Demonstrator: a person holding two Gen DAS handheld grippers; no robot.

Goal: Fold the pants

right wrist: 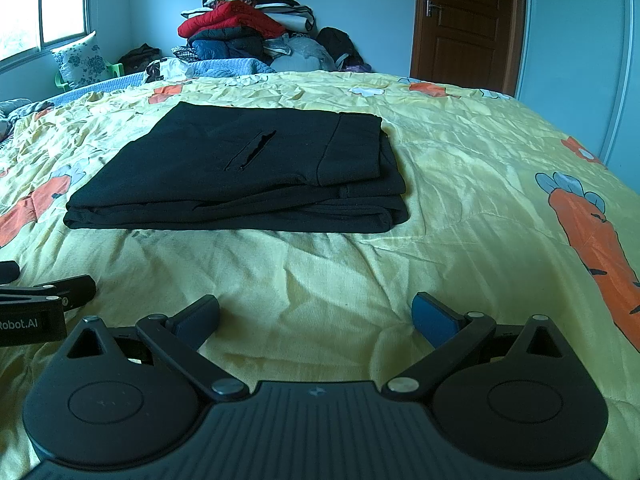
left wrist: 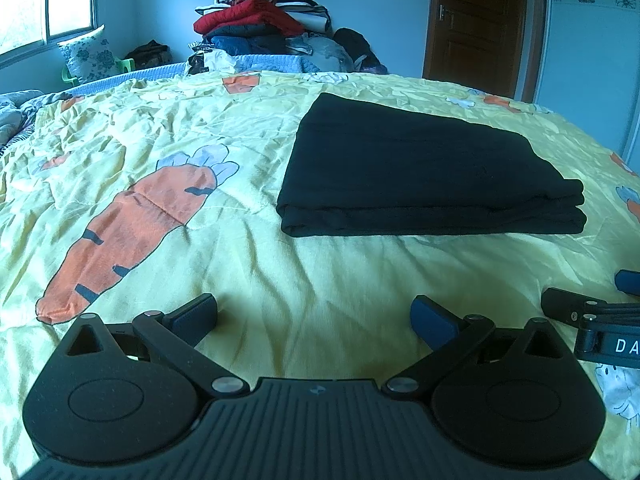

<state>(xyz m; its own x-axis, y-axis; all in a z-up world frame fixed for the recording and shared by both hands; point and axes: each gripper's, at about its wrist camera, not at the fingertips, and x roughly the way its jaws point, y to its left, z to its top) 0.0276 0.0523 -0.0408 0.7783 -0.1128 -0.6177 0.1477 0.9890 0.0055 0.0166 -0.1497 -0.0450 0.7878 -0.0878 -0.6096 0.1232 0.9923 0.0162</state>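
Note:
The black pants lie folded into a flat layered rectangle on the yellow carrot-print bedspread. In the right wrist view the same pants show a pocket slit on top. My left gripper rests low over the bedspread, short of the pants' near edge, open with nothing between its blue pads. My right gripper sits likewise on the near side of the pants, open and empty. Each gripper shows at the edge of the other's view: the right one and the left one.
A tall pile of clothes and bedding stands behind the bed's far edge. A wooden door is at the back right, a window and a floral pillow at the back left. Bare bedspread lies right of the pants.

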